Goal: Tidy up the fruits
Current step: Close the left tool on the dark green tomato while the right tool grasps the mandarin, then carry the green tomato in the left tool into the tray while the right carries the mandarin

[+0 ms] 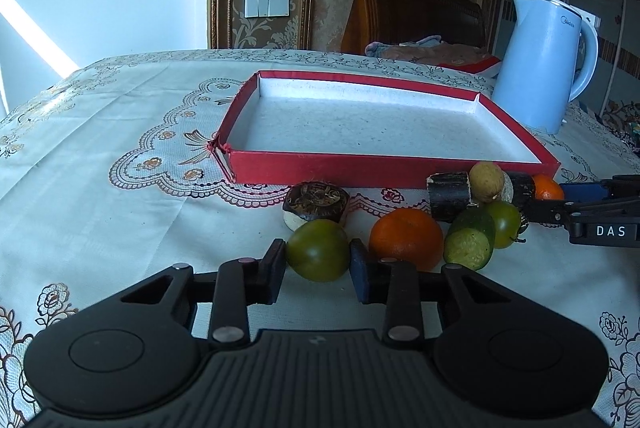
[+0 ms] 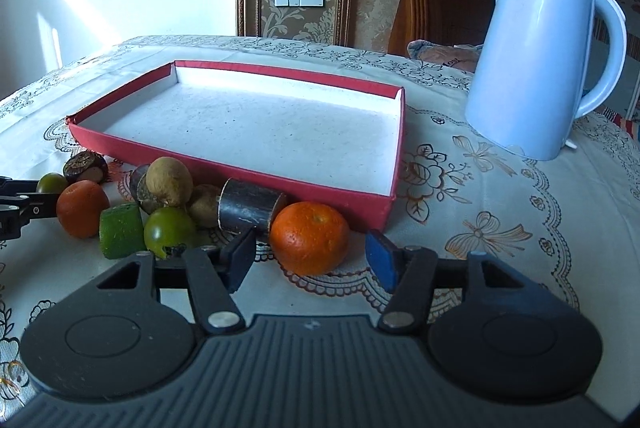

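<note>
Two grippers work the fruit pile: my left gripper pinches a green tomato between its pads, ready to lift. My right gripper stands spread around an orange, untouched. Ahead, the red tray waits empty.

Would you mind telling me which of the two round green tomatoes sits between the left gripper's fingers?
The green tomato left of the larger orange tangerine, clamped by the left gripper; the other green tomato lies among the pile.
</note>
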Tool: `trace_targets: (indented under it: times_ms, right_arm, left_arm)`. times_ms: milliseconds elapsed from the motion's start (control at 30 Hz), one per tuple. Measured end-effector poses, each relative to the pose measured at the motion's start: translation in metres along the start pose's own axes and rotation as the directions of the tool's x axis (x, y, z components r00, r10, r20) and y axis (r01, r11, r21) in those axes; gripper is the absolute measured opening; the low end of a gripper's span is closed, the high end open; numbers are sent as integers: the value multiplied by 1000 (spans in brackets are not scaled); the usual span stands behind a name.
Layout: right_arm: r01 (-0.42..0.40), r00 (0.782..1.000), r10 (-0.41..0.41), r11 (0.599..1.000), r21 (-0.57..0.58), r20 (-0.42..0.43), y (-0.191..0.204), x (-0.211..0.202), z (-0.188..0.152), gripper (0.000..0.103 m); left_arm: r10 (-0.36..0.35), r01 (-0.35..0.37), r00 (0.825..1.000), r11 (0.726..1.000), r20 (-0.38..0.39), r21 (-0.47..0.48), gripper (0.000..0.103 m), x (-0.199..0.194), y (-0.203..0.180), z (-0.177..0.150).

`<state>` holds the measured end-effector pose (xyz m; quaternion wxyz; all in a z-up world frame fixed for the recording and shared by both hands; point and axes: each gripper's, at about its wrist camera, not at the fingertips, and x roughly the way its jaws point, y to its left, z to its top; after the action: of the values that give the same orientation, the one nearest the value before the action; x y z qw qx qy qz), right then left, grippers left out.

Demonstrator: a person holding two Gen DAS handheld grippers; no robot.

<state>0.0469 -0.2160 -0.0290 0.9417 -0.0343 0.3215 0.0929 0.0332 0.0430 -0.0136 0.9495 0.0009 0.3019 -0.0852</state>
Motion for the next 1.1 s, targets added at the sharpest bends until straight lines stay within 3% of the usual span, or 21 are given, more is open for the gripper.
trace_targets:
  times_ms: [200,733,1100]
  right_arm:
    - [-1,1000,1,1000,5,-4,-1,3,-1,39]
    - [-31,999,29,998,55,29,-5,-16,-8,39]
    - [-45,994,39,997,62,104,11,-34,-1,39]
  left_arm:
    - [-4,4,1000,1000,0,-5,33,-1,0,0]
    - [13,-12,1000,1000,27,-14,33,-6,1,-1]
    - [99,-98,988,995,115,-13,32,-20,-6,3]
